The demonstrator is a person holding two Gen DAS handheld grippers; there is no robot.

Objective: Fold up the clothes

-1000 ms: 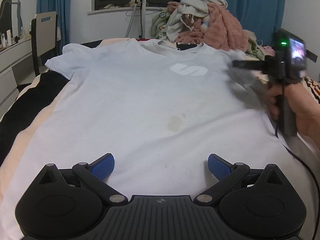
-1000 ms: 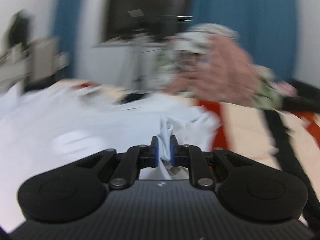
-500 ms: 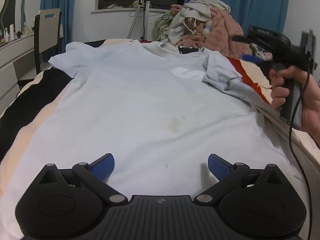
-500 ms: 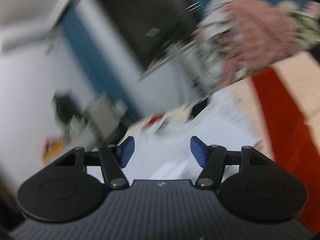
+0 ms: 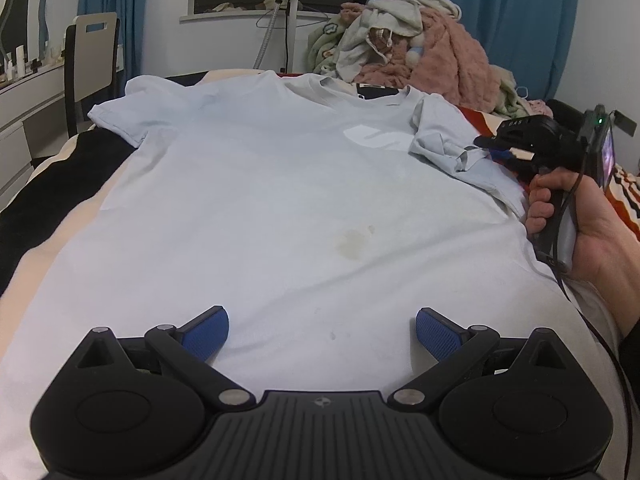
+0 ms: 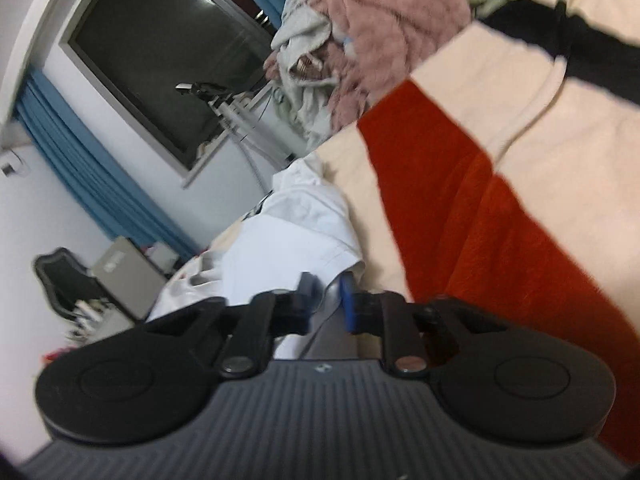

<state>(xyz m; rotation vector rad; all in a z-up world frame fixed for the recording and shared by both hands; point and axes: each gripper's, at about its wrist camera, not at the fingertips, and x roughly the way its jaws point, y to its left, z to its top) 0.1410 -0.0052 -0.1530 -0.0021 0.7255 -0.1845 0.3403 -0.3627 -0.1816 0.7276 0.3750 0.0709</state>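
The t-shirt (image 5: pixel 260 200) lies flat, front up, on the bed (image 5: pixel 60 184); its right sleeve (image 5: pixel 444 140) now sits folded inward. Your right tool (image 6: pixel 326 300), wide open half a second ago, has narrowed around the shirt's edge, grip unclear; your left tool (image 5: pixel 322 330) hovers wide open, empty, at the hem.

My left gripper (image 5: pixel 322 330) hovers low over the T-shirt (image 5: pixel 256 200), jaws spread wide. My right gripper (image 6: pixel 326 300) (rolled sideways in my right hand (image 5: pixel 576 216)) sits at that shirt's folded sleeve, jaws nearly together, cloth between them.
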